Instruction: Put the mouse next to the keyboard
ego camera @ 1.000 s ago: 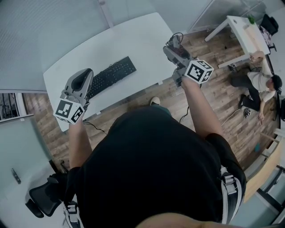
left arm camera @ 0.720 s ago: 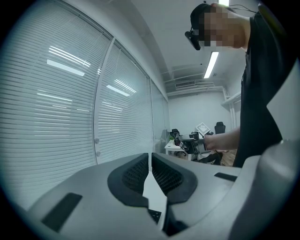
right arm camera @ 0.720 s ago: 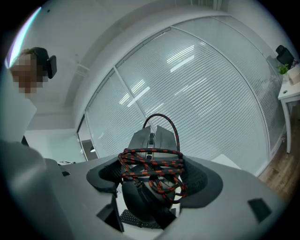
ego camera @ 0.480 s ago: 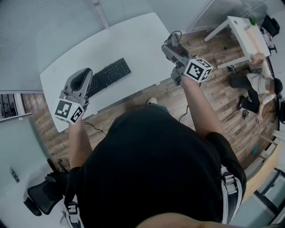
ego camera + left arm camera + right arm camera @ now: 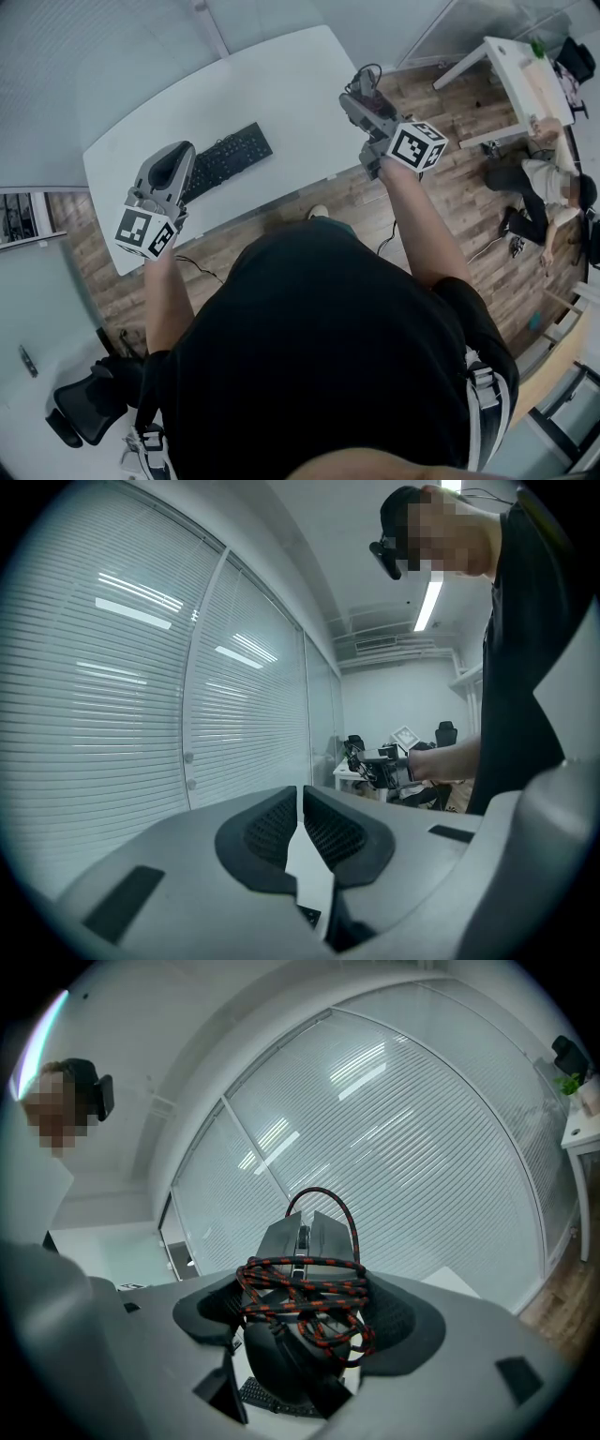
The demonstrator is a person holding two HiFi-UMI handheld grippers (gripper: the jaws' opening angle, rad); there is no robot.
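I am holding the right gripper [image 5: 362, 94] up over the right-hand end of the white table [image 5: 281, 84], and its jaws are clamping a dark grey mouse [image 5: 302, 1241] from both sides; the mouse is pointing away from the camera, its two buttons and scroll wheel showing above the pads. A red-and-black braided cable [image 5: 309, 1288] is wrapping round the mouse body in several turns, with one loop arching over the buttons. In the head view the mouse [image 5: 364, 86] is sitting at the gripper's tip in the air, well apart from the black keyboard [image 5: 225, 157], which is lying aslant on the left half of the table. Under the mouse, in the right gripper view, I am seeing a strip of that keyboard [image 5: 272, 1399] on the white top. My left gripper [image 5: 172, 157] is hovering just beside the keyboard's left end, and in its own view its jaws are pressing together at the tips with nothing between them, the left gripper [image 5: 302, 810] looking out towards window blinds [image 5: 141, 667]. Off to the right a person [image 5: 544, 178] is sitting on the wooden floor [image 5: 450, 216] near a second white table [image 5: 511, 66], and a black office chair [image 5: 89, 412] is standing at lower left
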